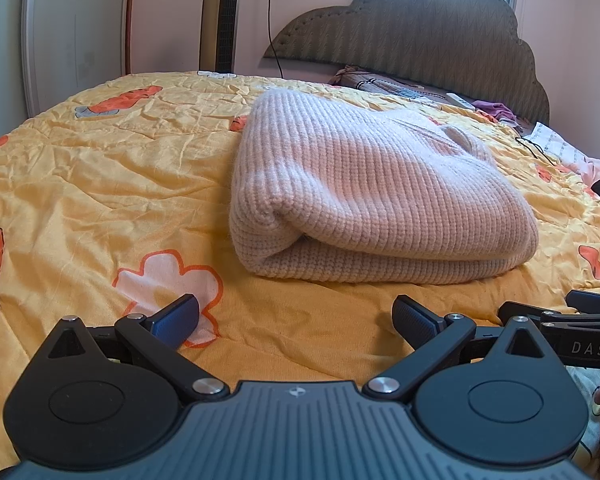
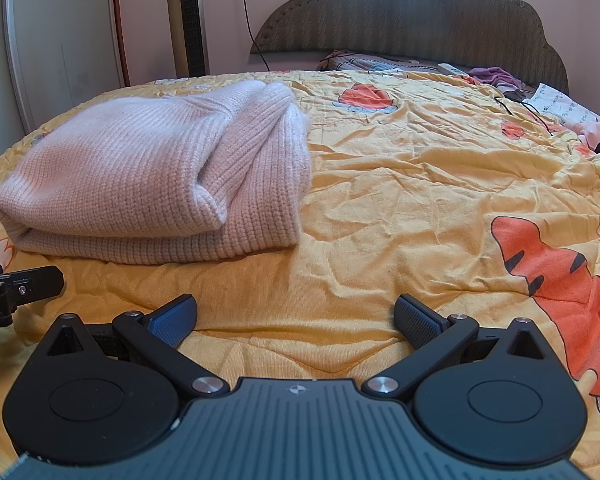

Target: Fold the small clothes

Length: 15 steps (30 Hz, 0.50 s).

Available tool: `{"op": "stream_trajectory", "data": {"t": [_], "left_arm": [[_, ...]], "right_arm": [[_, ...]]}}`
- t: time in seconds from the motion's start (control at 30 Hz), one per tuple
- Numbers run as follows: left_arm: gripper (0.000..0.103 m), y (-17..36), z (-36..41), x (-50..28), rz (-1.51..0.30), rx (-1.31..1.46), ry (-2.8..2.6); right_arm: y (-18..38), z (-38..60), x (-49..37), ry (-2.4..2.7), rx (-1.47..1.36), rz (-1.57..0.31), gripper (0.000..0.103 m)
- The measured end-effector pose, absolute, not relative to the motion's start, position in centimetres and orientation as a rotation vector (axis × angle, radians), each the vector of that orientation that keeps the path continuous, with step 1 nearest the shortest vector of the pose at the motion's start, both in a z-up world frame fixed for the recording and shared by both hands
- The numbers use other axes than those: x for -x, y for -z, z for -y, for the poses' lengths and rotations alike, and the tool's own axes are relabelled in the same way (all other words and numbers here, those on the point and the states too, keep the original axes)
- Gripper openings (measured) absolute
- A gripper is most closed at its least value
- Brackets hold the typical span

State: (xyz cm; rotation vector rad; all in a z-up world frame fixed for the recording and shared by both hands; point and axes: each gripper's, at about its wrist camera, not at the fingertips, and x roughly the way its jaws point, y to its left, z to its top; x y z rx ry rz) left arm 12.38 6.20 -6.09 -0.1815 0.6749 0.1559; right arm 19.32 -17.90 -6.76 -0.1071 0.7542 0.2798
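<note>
A bed [image 1: 100,184] under a yellow cartoon-print quilt [image 2: 400,184] fills both views. A folded pink knit sweater [image 1: 364,200] lies on the quilt, ahead of the grippers. The left gripper [image 1: 296,320] and right gripper [image 2: 296,320] both hover with fingers spread wide, holding nothing.

The right gripper [image 2: 296,322] hovers low over the near part of the yellow quilt [image 2: 400,184], jaws spread wide with nothing between them. A folded pink sweater [image 2: 152,184] lies far left. The left gripper [image 2: 20,286] pokes in at the left edge.
</note>
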Motion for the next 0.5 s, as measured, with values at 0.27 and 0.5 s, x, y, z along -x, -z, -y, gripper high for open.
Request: {"op": "stream_trajectory", "data": {"t": [0.27,0.5], "left_arm": [[0.103,6.07,-6.29,-12.39,-0.677,0.186,-0.161],[0.103,5.82,-5.68,-12.72,-0.708,0.164,-0.169]], "right_arm": [[6.76,17.89,-19.33,-0.279,0.108,-0.754,0.103],[6.75,17.87,-19.30,-0.279,0.108,-0.755,0.103]]}}
